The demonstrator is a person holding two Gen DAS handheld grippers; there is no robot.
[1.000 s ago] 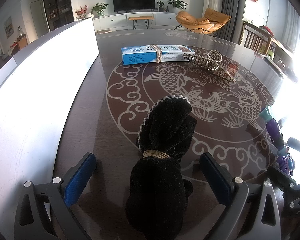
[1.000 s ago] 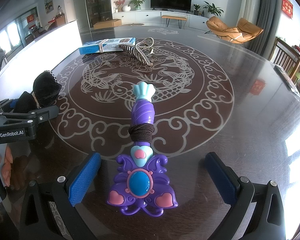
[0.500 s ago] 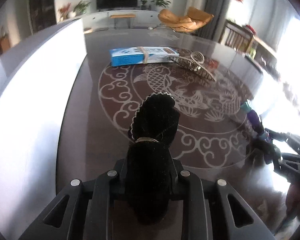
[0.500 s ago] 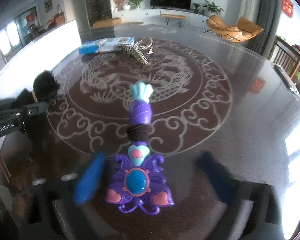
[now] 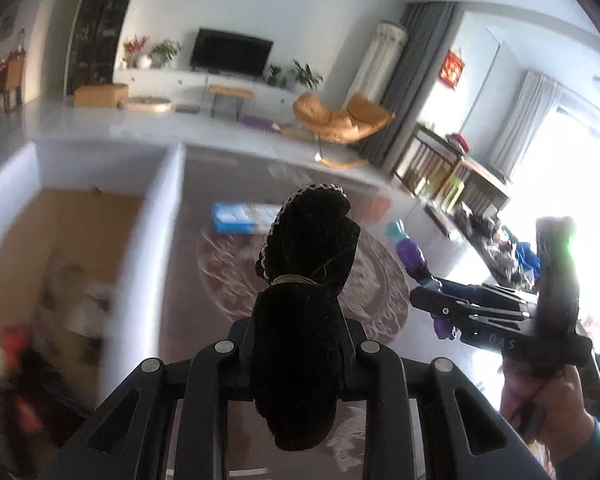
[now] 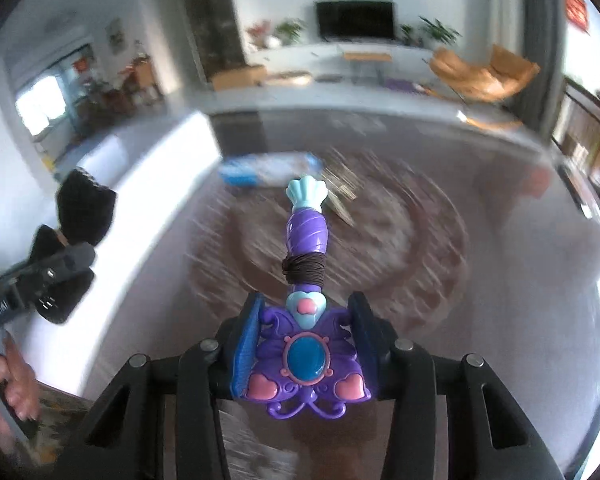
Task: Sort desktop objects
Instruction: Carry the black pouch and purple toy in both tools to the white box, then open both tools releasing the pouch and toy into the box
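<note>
A black velvet bundle tied with a thin band is held up in the air, my left gripper shut on its lower half. A purple toy wand with a blue gem, pink hearts and a brown band round its stem is also off the table, my right gripper shut on its butterfly head. In the left wrist view the right gripper and the wand hang to the right. In the right wrist view the left gripper and the bundle are at the left edge.
A white-walled box with a brown cardboard floor and blurred items inside stands left of the dark patterned table. A blue carton and a metal hair claw lie at the table's far side. A person's hand holds the right gripper.
Both grippers went from open to shut, the left on the black bundle and the right on the toy wand. Both then rose off the table, and the box interior came into view.
</note>
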